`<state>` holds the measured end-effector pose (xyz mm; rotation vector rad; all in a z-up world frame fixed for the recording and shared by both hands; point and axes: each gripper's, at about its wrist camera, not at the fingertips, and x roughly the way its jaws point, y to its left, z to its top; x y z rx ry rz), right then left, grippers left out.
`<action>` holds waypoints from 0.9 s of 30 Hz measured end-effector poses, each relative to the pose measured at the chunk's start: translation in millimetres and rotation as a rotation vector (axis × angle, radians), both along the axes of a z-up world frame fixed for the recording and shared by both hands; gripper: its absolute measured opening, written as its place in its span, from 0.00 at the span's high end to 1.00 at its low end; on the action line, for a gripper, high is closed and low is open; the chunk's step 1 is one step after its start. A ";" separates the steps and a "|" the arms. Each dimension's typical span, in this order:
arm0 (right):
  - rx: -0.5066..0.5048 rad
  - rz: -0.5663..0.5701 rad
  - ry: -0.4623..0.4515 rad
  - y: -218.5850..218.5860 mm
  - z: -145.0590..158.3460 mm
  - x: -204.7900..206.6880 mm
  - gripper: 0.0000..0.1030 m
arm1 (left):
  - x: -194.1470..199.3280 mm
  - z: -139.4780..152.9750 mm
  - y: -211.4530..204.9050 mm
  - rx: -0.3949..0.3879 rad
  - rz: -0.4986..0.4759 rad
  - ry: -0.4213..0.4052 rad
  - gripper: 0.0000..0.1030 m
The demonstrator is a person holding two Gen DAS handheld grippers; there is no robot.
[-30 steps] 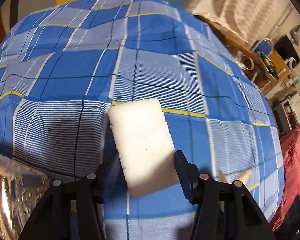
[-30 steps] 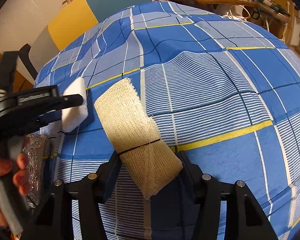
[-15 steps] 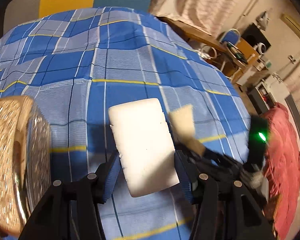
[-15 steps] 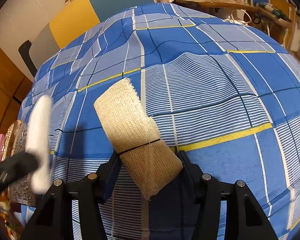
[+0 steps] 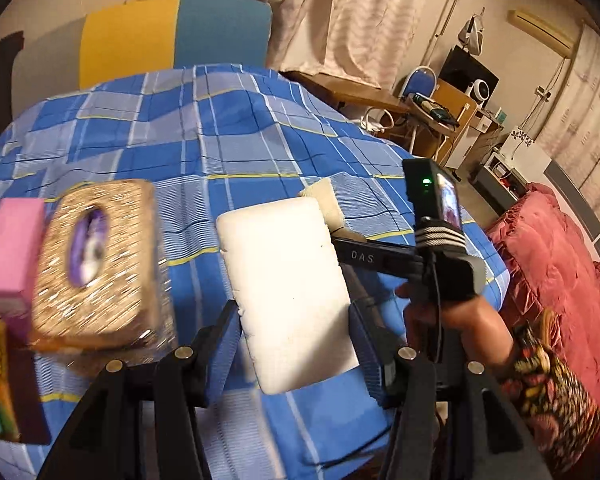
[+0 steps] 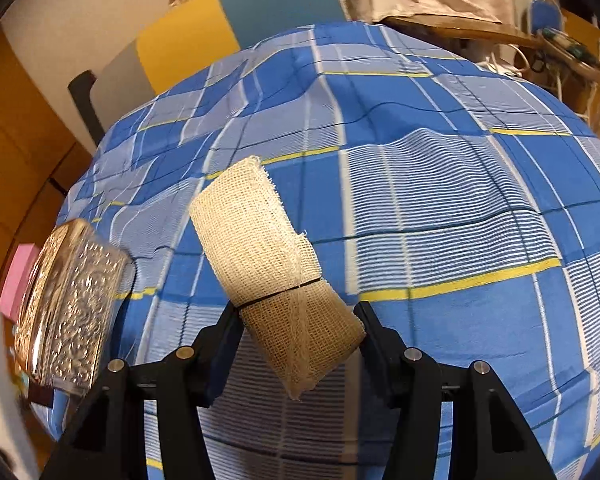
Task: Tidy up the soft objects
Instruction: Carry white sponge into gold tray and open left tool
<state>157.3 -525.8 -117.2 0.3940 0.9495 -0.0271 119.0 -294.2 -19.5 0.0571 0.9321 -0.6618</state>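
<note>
Carry phase, both tools loaded, nothing set down yet. Landmark for everything below: the glittery tissue box [image 5: 96,264].

Left gripper [image 5: 294,344]: fingers [image 5: 224,348] pinch the white foam sponge [image 5: 284,292] by its long edges, near its lower half. Sponge stands up past the fingertips, clear of the blue plaid cloth [image 5: 236,148], just right of the tissue box and apart from it.

Right gripper [image 6: 298,348]: fingers [image 6: 374,344] clamp the beige gauze roll [image 6: 272,272] at its near end, below the black band. Most of the roll sticks out forward and leans left. In the left view its tip [image 5: 324,200] shows right of the tissue box, behind the sponge's top corner. Whether sponge and roll touch I cannot tell.

Further out: pink box [image 5: 10,256] sits just left of the tissue box, with some blurred small items below it. That cluster looks like the drop zone, judgement only.

Next move likely needs:
- a visible free spot beside the tissue box; none is clear from here
- one tool going in first, since both loads sit close together
- a low release, since both items are light and soft and could topple or bounce
</note>
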 end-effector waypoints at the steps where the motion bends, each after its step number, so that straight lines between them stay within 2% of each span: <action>1: -0.001 0.006 0.004 2.9 -1.2 -0.4 0.44 | -2.9 2.4 9.6 -0.007 0.007 -0.003 0.47; 7: -0.004 0.042 0.057 20.5 -17.7 -1.8 0.44 | -7.7 16.1 74.8 -0.023 0.103 -0.018 0.47; 13: -0.015 0.046 0.041 26.6 -15.4 -3.5 0.44 | 4.4 21.5 149.2 0.013 0.230 -0.041 0.47; 19: -0.020 0.028 0.004 26.3 -1.9 -9.2 0.44 | 44.9 -3.2 218.6 0.135 0.348 0.023 0.47; 22: -0.011 0.010 -0.008 23.8 2.2 -12.8 0.44 | 65.5 -20.2 241.8 0.195 0.362 0.045 0.46; 27: -0.003 -0.019 -0.017 20.7 5.1 -17.7 0.44 | 93.2 -54.8 268.1 0.225 0.347 0.137 0.46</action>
